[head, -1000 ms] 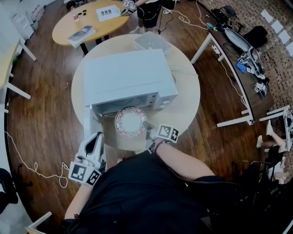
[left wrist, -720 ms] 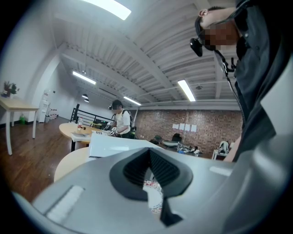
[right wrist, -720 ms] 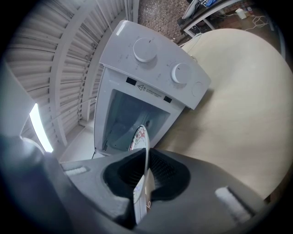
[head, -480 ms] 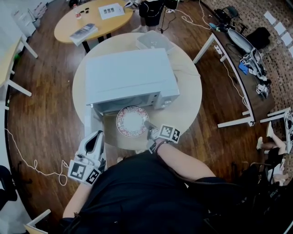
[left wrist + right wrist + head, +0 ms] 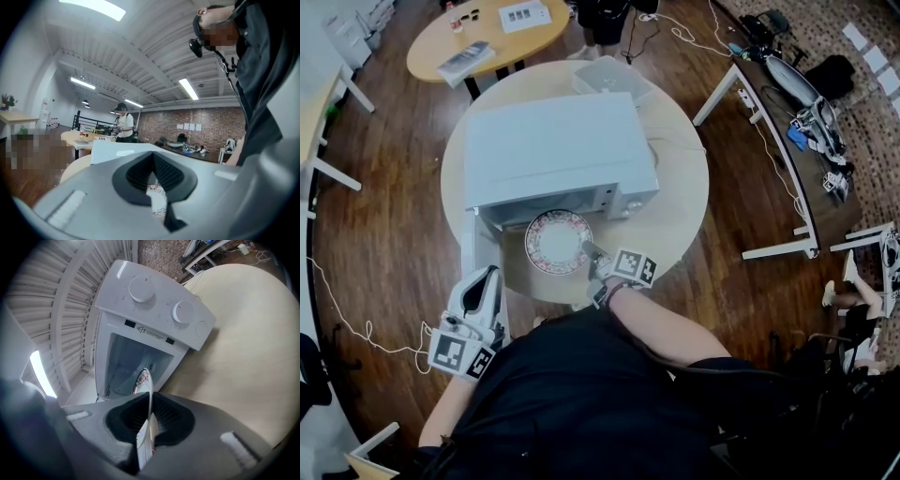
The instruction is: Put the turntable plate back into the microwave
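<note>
White with a red-patterned rim, the turntable plate (image 5: 556, 242) is held roughly level at the mouth of the open microwave (image 5: 553, 155), its far edge right at the cavity's opening and the rest out over the round pale-wood table (image 5: 680, 220). The right gripper (image 5: 589, 253) has its jaws clamped on the plate's near rim, and its own view shows the plate edge-on between the pads. The left gripper (image 5: 486, 278) hangs low at the person's left, off the table's edge and near the microwave's swung-out door (image 5: 470, 246), its jaws together with nothing between them.
</note>
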Action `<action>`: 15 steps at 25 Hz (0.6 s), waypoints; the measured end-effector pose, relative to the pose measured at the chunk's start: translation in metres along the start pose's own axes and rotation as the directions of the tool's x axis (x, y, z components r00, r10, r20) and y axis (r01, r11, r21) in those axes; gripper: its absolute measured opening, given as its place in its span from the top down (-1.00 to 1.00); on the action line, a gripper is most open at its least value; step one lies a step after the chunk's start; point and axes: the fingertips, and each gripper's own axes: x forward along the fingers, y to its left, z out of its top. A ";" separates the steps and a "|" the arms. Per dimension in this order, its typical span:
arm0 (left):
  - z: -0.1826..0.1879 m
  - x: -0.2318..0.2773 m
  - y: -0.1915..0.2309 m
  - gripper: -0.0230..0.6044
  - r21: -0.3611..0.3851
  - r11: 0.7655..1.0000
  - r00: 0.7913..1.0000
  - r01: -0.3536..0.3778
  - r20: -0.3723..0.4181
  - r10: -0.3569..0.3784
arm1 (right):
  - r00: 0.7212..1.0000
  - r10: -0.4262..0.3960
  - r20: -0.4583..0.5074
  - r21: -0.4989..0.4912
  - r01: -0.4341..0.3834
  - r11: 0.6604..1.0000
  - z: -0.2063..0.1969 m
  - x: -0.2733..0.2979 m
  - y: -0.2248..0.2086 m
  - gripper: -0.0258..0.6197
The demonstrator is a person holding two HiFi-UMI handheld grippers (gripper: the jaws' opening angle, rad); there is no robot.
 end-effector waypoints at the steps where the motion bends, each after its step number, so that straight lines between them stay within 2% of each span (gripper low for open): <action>1: 0.000 0.000 0.000 0.91 0.004 1.000 1.000 -0.004 -0.005 0.004 | 1.000 0.001 -0.004 0.000 -0.001 1.000 0.000 0.002 0.000 0.86; 5: -0.001 0.007 -0.003 0.91 0.039 0.999 1.000 0.003 -0.022 -0.002 | 1.000 0.004 -0.012 0.004 -0.004 1.000 0.004 0.010 -0.003 0.86; 13: 0.003 0.014 0.001 0.91 0.061 0.998 0.999 -0.023 -0.033 0.025 | 1.000 0.013 -0.014 0.012 -0.013 1.000 0.014 0.020 -0.006 0.86; 15: 0.010 0.015 -0.001 0.91 0.043 0.998 0.999 -0.040 -0.024 0.041 | 1.000 0.015 -0.021 0.009 -0.015 1.000 0.015 0.026 -0.004 0.86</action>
